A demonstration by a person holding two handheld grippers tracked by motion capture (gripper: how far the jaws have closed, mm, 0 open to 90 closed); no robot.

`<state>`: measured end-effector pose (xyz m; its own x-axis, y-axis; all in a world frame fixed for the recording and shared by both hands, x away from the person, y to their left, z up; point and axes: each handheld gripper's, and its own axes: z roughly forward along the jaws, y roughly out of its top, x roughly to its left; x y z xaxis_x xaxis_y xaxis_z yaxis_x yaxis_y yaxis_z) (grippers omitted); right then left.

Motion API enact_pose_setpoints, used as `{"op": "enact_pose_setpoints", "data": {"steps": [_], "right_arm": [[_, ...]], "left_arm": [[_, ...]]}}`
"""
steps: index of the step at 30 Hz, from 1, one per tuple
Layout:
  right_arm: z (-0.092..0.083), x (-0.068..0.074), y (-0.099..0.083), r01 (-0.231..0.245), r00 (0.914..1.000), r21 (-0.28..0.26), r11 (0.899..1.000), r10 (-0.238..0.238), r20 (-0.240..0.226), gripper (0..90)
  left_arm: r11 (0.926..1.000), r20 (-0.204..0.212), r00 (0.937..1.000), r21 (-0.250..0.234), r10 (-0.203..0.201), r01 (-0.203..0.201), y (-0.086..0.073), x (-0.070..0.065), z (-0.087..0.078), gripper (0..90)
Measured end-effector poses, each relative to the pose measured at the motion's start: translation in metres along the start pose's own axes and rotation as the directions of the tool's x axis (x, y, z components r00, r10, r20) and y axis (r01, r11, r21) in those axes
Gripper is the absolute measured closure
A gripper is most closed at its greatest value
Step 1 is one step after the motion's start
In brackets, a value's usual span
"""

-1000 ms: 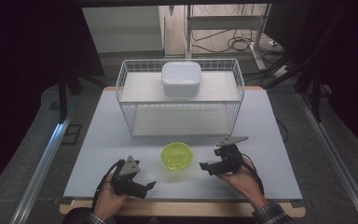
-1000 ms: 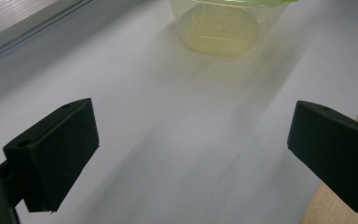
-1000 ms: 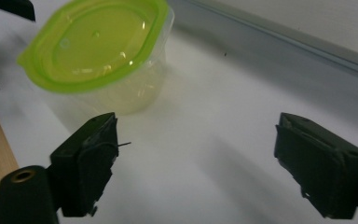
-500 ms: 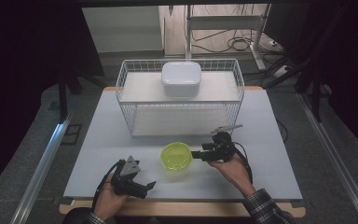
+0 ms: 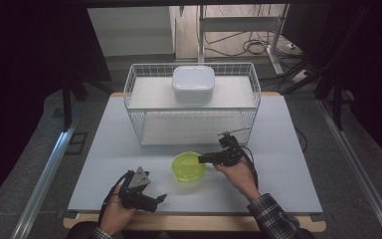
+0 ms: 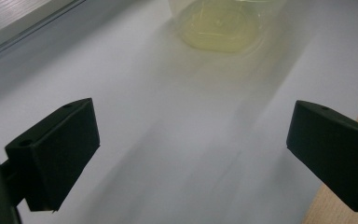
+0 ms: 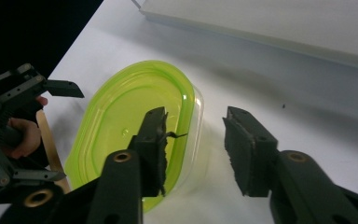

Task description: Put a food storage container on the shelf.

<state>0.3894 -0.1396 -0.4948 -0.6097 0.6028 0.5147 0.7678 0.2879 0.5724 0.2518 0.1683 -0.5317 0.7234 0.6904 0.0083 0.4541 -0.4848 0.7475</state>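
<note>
I am reaching my right claw [image 5: 205, 159] over the edge of the green lid [image 5: 189, 168], which is lying flat on the white table [image 5: 288, 164] just in front of the wire basket [image 5: 194, 107]. My right gripper view is showing what the high view is not: the jaws are closing in with the rim between them, not pinching yet. My left claw [image 5: 155, 198] is resting open near the table's front edge, gripping nothing.

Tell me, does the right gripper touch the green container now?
Cannot tell. In the right gripper view, the right gripper straddles the green container rim, one jaw inside, one outside; whether a pad meets the rim is unclear.
</note>
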Motion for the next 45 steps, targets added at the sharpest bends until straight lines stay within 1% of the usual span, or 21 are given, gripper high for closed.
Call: {"op": "enact_pose_setpoints", "data": {"steps": [3,6,7,8,10,12,15,20,22,25,27,29,33,35,41,45], "right_arm": [[0.003,-0.002,0.001,-0.034,0.9992,0.013,0.999,0.035,-0.021,67.5],[0.004,-0.005,0.002,-0.081,0.9948,0.022,0.996,0.082,-0.060,75.6],[0.004,-0.005,0.002,-0.090,0.9932,0.025,0.996,0.092,-0.071,76.7],[0.004,-0.005,0.002,-0.095,0.9927,0.028,0.995,0.096,-0.073,78.3],[0.005,-0.005,0.003,-0.100,0.9904,0.036,0.994,0.103,-0.092,79.9],[0.005,-0.005,0.003,-0.112,0.9882,0.037,0.993,0.116,-0.101,80.4],[0.004,-0.006,0.002,-0.145,0.9788,0.039,0.989,0.149,-0.140,81.0],[0.000,-0.006,0.001,-0.144,0.9802,0.024,0.989,0.146,-0.134,81.2],[-0.002,-0.006,0.001,-0.151,0.9780,0.016,0.988,0.152,-0.144,81.3],[-0.005,-0.004,0.001,-0.148,0.9785,0.001,0.989,0.147,-0.145,81.3],[-0.008,-0.003,0.002,-0.147,0.9773,-0.009,0.989,0.144,-0.156,81.3],[-0.012,-0.001,0.002,-0.142,0.9779,-0.022,0.990,0.137,-0.158,81.3],[-0.021,0.003,0.003,-0.139,0.9777,-0.049,0.989,0.129,-0.166,81.4],[-0.026,0.005,0.004,-0.142,0.9761,-0.057,0.988,0.130,-0.174,81.3],[-0.044,0.008,0.008,-0.139,0.9757,-0.094,0.986,0.120,-0.183,81.4],[-0.053,0.010,0.011,-0.148,0.9738,-0.112,0.983,0.125,-0.190,81.4]], "left_arm": [[1.0000,0.000,1.0000,0.000,0.000,0.000,0.000,0.000,0.000,2.3],[1.0000,0.000,1.0000,0.000,0.001,-0.001,0.000,0.000,0.000,2.4],[1.0000,0.000,1.0000,0.000,0.001,-0.001,0.000,0.000,0.000,2.4],[1.0000,0.000,1.0000,0.001,0.002,-0.002,0.000,0.000,0.000,2.4],[1.0000,0.000,1.0000,0.002,0.004,-0.004,0.000,0.000,0.000,2.4],[1.0000,0.000,1.0000,0.001,0.004,-0.004,0.000,0.000,0.000,2.4],[1.0000,0.000,1.0000,0.000,0.003,-0.003,0.000,0.000,0.000,2.5],[1.0000,-0.001,1.0000,-0.002,0.003,-0.003,0.000,0.000,-0.001,2.5],[1.0000,-0.002,1.0000,-0.003,0.003,-0.003,0.000,0.000,-0.001,2.5],[1.0000,-0.004,1.0000,-0.006,0.001,-0.001,0.000,0.000,-0.001,2.5],[1.0000,-0.007,1.0000,-0.009,0.000,0.000,0.000,0.001,-0.002,2.5],[0.9999,-0.010,0.9999,-0.014,-0.004,0.003,0.000,0.001,-0.002,2.5],[0.9997,-0.013,0.9999,-0.023,-0.010,0.010,0.000,0.001,-0.003,2.5],[0.9996,-0.012,0.9998,-0.024,-0.014,0.013,0.000,0.002,-0.003,2.4],[0.9995,-0.016,0.9998,-0.027,-0.015,0.014,0.000,0.002,-0.003,2.4],[0.9992,-0.017,0.9996,-0.034,-0.021,0.020,0.000,0.002,-0.004,2.4]]}}
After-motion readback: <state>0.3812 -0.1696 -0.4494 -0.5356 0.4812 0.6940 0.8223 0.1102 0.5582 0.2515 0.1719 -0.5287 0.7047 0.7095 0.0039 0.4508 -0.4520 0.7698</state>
